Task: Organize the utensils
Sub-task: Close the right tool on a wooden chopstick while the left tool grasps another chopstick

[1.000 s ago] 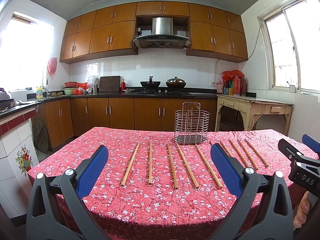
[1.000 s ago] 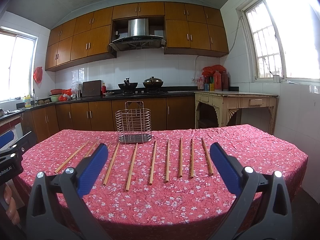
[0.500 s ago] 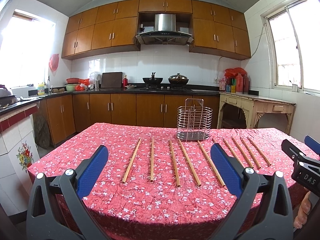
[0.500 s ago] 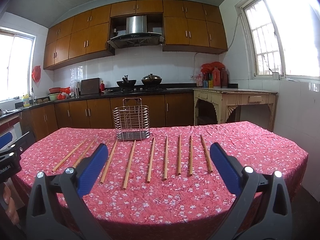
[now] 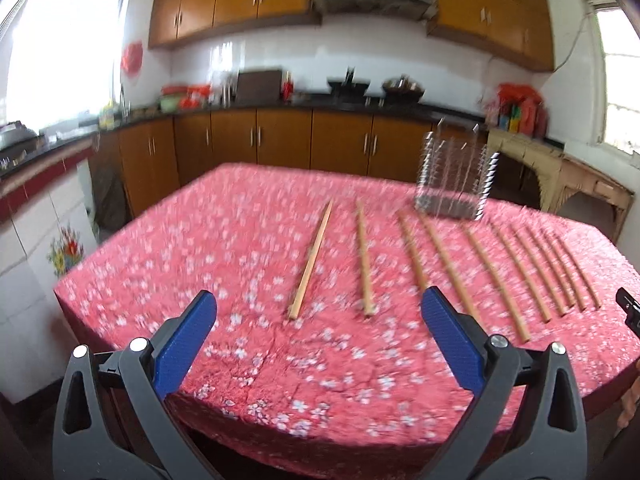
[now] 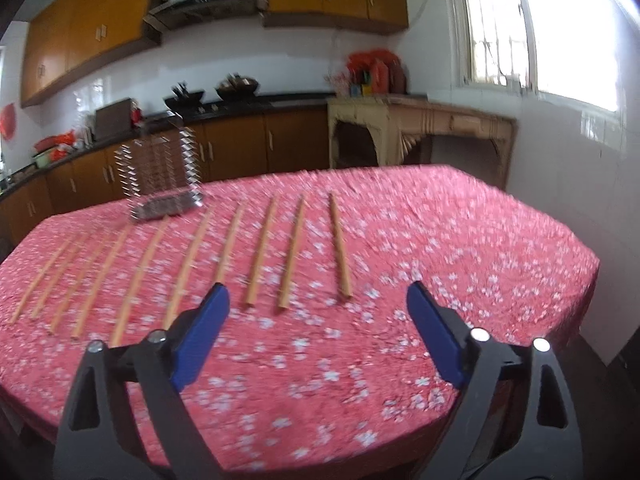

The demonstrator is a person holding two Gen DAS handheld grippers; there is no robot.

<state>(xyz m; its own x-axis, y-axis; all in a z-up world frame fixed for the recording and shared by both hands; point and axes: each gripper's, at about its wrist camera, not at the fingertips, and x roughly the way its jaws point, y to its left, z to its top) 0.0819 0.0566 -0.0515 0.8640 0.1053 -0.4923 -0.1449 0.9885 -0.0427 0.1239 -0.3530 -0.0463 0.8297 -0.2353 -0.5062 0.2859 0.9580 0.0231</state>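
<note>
A table [image 5: 224, 240] under a red flowered cloth carries a row of wooden chopsticks [image 5: 311, 264], laid side by side and apart from one another, their lengths running away from the cameras. Behind the row, toward the far edge, stands a wire holder [image 5: 454, 184], upright and blurred; whether anything is in it cannot be told. The left gripper [image 5: 318, 320] hangs over the near edge of the table with its blue pads wide apart and nothing between them; past the gap lie the two leftmost chopsticks, clear of the pads. The right gripper [image 6: 318, 308] hangs over the near edge at the other end of the row, its jaws closing yet well apart, with nothing held; the three rightmost chopsticks [image 6: 339, 248] lie just beyond the gap, untouched. In the left view a dark bit of the right gripper and some fingers [image 5: 630, 400] show at the right border. Behind the table run brown cabinets [image 5: 280, 144], a hood and a bright window [image 6: 560, 24]. Both views are smeared.
</note>
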